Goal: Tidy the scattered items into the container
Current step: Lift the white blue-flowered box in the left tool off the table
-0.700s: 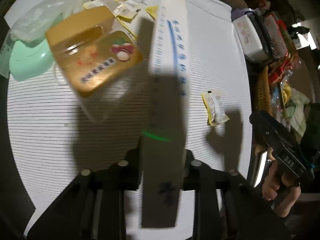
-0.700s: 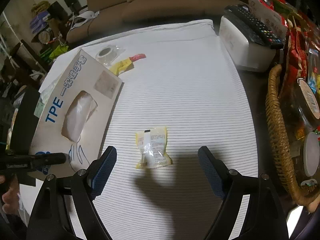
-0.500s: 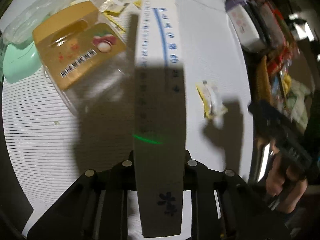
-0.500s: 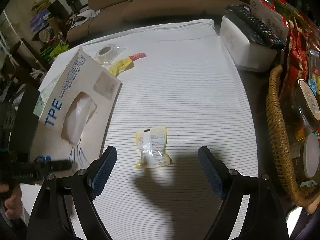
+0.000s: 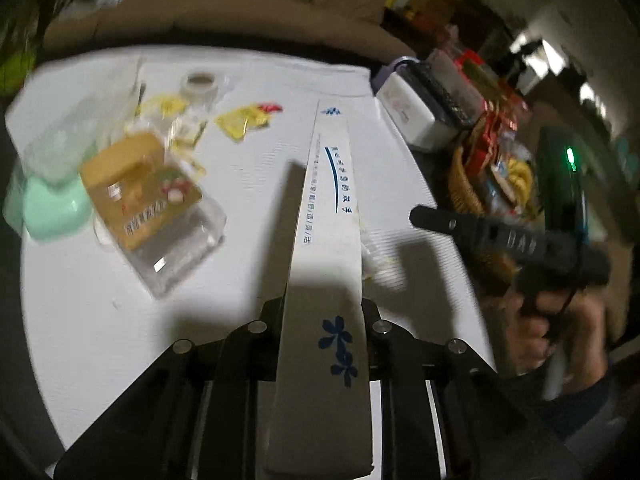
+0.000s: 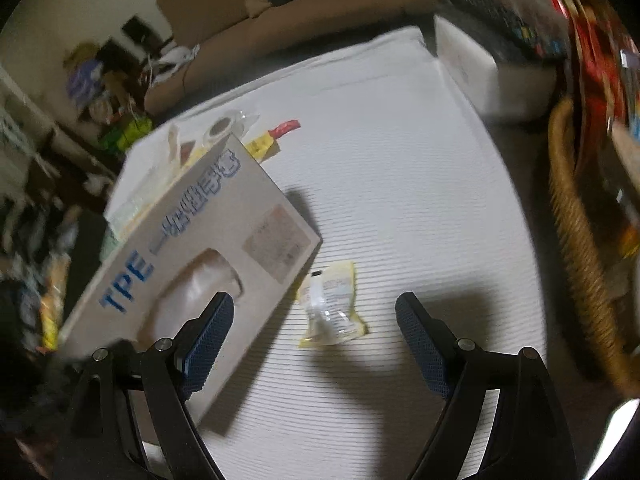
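Left gripper [image 5: 320, 344]: clamped on the narrow side of a long white cardboard glove box [image 5: 328, 240], held above the white striped tablecloth [image 5: 100, 312].
Box axis: runs straight away from the fingers, far end toward the sofa.
Right gripper [image 6: 316, 332]: jaws wide apart, empty.
Nearest loose item: small yellow-and-clear plastic sachet [image 6: 332, 308], lying just ahead between the right jaws.
Container: clear plastic tub with gold label [image 5: 156, 208], left of the box, nearer the left hand.

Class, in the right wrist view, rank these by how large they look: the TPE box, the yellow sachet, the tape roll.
1. TPE box, though nearest the camera
2. Yellow sachet
3. Tape roll, farthest away
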Demonstrator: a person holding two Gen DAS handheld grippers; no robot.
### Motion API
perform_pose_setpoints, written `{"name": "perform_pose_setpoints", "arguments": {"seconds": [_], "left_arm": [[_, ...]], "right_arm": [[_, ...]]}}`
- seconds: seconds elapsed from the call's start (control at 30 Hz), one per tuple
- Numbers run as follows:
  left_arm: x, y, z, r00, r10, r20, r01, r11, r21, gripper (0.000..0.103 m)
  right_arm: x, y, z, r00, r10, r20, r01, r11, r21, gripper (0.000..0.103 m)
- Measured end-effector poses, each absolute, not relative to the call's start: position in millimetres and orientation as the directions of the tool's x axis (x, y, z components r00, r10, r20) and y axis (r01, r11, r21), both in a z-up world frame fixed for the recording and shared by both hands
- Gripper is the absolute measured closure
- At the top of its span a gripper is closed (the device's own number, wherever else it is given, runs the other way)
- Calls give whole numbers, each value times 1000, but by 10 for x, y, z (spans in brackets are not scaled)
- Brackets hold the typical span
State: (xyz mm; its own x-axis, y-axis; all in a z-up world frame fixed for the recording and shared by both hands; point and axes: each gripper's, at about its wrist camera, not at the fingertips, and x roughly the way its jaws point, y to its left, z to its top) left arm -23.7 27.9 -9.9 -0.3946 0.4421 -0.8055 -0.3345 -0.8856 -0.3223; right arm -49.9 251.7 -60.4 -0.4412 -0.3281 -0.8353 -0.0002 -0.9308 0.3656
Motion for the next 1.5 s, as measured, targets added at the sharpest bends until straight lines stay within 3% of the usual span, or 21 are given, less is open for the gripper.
{"name": "perform_pose_setpoints", "arguments": {"seconds": [0.17, 0.4, 0.5, 0.67, 0.77, 0.87, 0.97, 1.1, 1.17, 1.27, 1.37, 1.5], "left_arm": [[207, 507, 216, -616, 343, -709, -459, -888, -31, 86], [415, 409, 521, -746, 408, -526, -467, -884, -23, 86], [517, 476, 604, -812, 370, -451, -453, -887, 86, 86], [595, 731, 443, -868, 253, -428, -419, -835, 357, 86], [730, 886, 377, -902, 231, -365, -394, -784, 480, 86], [816, 1027, 339, -920, 240, -309, -379, -743, 552, 86], [741, 1098, 335, -923, 237, -302, -371, -755, 540, 86], [766, 1222, 212, -931, 242, -274, -363, -697, 618, 86], [810, 1306, 136, -930, 252, -268, -368, -656, 659, 86], [834, 1408, 81, -921, 280, -271, -390, -628, 673, 86], [829, 1444, 77, -918, 299, -262, -395, -627, 671, 86], [848, 1493, 59, -927, 294, -233, -370, -611, 700, 86]], "right_arm": [[-501, 2631, -545, -474, -352, -807, -34, -909, 415, 17], [-479, 2739, -379, -538, -451, -712, -3, -844, 536, 17], [-464, 2770, -282, -560, -525, -641, 41, -790, 612, 17], [-436, 2847, -116, -592, -629, -504, 96, -676, 731, 17], [-433, 2909, -34, -601, -681, -419, 127, -599, 791, 17], [-427, 2949, 0, -617, -685, -387, 132, -575, 807, 17], [-433, 2990, 19, -625, -688, -368, 130, -557, 821, 17], [-526, 3001, 37, -548, -783, -294, 168, -448, 878, 17], [-629, 2943, 132, -489, -811, -321, 189, -457, 869, 16], [-691, 2866, 300, -486, -745, -457, 181, -597, 781, 17], [-716, 2823, 348, -478, -720, -503, 183, -642, 744, 52], [-708, 2776, 464, -456, -706, -542, 191, -672, 715, 60]]}}
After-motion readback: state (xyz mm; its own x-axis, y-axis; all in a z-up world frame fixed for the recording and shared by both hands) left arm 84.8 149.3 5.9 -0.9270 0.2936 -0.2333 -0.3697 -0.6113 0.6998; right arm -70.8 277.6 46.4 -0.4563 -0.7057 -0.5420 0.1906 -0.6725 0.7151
